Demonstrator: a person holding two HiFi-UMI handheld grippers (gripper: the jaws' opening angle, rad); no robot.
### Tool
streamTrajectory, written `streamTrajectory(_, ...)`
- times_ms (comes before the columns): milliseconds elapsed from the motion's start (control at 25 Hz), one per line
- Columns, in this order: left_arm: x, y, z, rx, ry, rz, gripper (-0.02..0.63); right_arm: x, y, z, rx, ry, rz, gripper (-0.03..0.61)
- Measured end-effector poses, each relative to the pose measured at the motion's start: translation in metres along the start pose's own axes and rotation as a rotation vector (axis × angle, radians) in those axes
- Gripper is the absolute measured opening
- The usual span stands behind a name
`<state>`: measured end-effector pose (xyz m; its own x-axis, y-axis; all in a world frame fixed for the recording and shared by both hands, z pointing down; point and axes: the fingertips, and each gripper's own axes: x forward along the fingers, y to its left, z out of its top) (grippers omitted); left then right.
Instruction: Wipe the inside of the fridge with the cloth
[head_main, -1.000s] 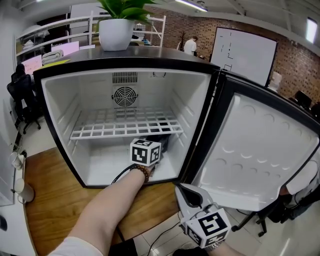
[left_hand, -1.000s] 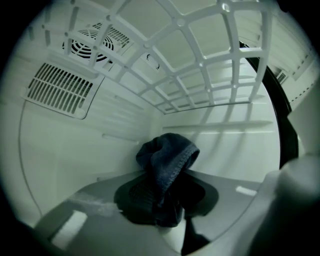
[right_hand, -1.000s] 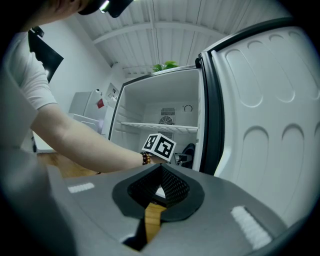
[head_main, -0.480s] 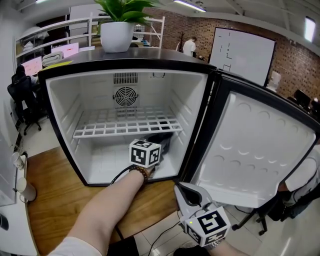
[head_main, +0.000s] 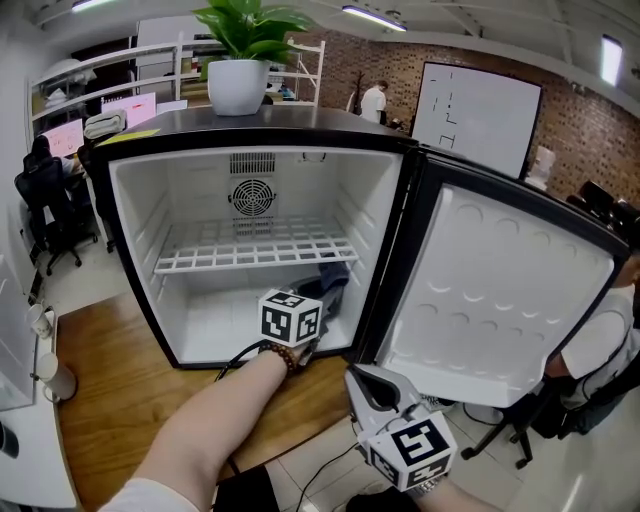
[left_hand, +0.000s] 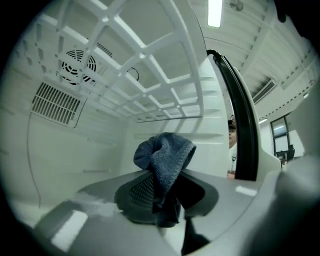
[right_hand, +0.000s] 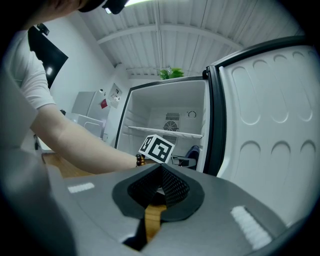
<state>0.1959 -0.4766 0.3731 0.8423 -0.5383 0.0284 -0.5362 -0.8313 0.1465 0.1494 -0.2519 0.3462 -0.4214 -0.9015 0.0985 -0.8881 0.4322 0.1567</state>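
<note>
left gripper: clamped on the cloth; pointing level into the fridge, under the shelf, toward the fridge's right wall.
cloth: blue-grey and bunched; lower part pinched between the left jaws, the rest standing up above the pads; inside the fridge's lower compartment, near the right wall, just below the shelf's front right corner; contact with the fridge wall not clear from any view.
right gripper: jaws together, nothing between them; outside the fridge, in front of its lower right corner and below the open door; aimed toward the fridge opening.
left forearm: bare, bead bracelet at the wrist; reaching over the floor to the fridge's bottom front edge.
shelf: white wire grid, spanning the fridge at mid height.
fan grille: round, on the fridge's back wall above the shelf.
door: swung wide to the fridge's right; white inner lining with moulded dimples facing the head view.
potted plant: white pot with green leaves, standing on top of the fridge.
floor: wooden boards in front and to the left of the fridge.
whiteboard: behind the fridge to its right, against a brick wall.
</note>
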Motion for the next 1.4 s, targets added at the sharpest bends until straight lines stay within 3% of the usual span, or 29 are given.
streamTrajectory(800,-0.037,-0.069,-0.003,0.010,-0.002,-0.094,0.095,-0.034,0.025,0.010,-0.015,-0.006,-0.015,0.002)
streamTrajectory(1160,-0.060,-0.093,0.003,0.001,-0.019,-0.175,0.097,-0.049,0.017,0.012,0.003,-0.005,-0.062,0.002)
streamTrajectory(1400,-0.088,-0.107,0.015,0.014,-0.047,-0.278,0.097,-0.052,-0.004,0.012,0.040,0.013,-0.085,0.003)
